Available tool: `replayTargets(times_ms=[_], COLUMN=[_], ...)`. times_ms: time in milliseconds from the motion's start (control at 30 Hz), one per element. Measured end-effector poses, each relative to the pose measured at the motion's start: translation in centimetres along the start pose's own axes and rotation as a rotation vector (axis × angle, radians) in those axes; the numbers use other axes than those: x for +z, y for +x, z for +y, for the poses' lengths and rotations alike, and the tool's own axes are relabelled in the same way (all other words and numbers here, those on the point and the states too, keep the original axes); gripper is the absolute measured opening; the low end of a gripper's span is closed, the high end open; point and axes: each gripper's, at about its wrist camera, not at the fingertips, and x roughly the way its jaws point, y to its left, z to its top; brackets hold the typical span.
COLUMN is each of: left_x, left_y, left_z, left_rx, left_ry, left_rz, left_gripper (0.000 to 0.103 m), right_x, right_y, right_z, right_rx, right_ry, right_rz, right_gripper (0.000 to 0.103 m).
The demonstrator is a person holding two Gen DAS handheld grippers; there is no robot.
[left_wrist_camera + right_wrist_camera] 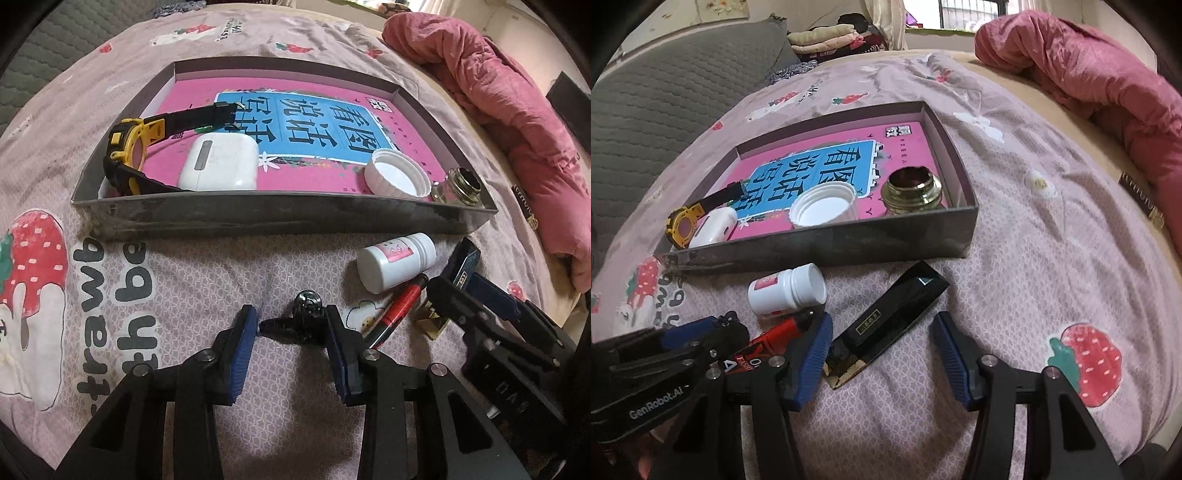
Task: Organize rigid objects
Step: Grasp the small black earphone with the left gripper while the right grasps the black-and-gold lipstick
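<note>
A grey shallow box [280,218] [827,247] on the bed holds a pink book, a yellow-black watch [129,155], a white earbud case [219,162], a white cap [397,173] and a brass fitting [460,184]. On the sheet in front lie a white pill bottle [395,260] [786,290], a red-black marker [400,308] [783,330], a black flat case [890,319] and a small black object [295,321]. My left gripper [291,321] is open around the small black object. My right gripper [882,350] is open around the near end of the black case.
A pink quilt [509,122] [1089,70] is bunched at the right. A grey padded cushion [665,96] lies at the far left, with folded clothes [831,40] behind it. The strawberry-print sheet [1052,240] spreads right of the box.
</note>
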Motion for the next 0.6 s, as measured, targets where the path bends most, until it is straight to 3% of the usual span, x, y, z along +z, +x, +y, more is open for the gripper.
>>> replayTargets(times_ms=[300,400,600], left_x=[-0.2,-0.3,-0.3], left_y=[0.5,0.5,0.3], left_z=[-0.8,-0.7,-0.5], left_rx=[0.049,0.043,0.036], left_ry=[0.049,0.048,0.051], left_rz=[-0.018,-0.019,-0.022], left_gripper=[0.038,0.038,0.037], right_x=[0.9,1.0,0.5], right_y=[1.5,1.8,0.9], right_z=[1.1,0.8,-0.1], right_rx=[-0.049,-0.031,0.023], right_ry=[-0.012,0.018,-0.009], right_rz=[0.045,0.052,0.048], right_gripper=[0.05,0.049,0.037])
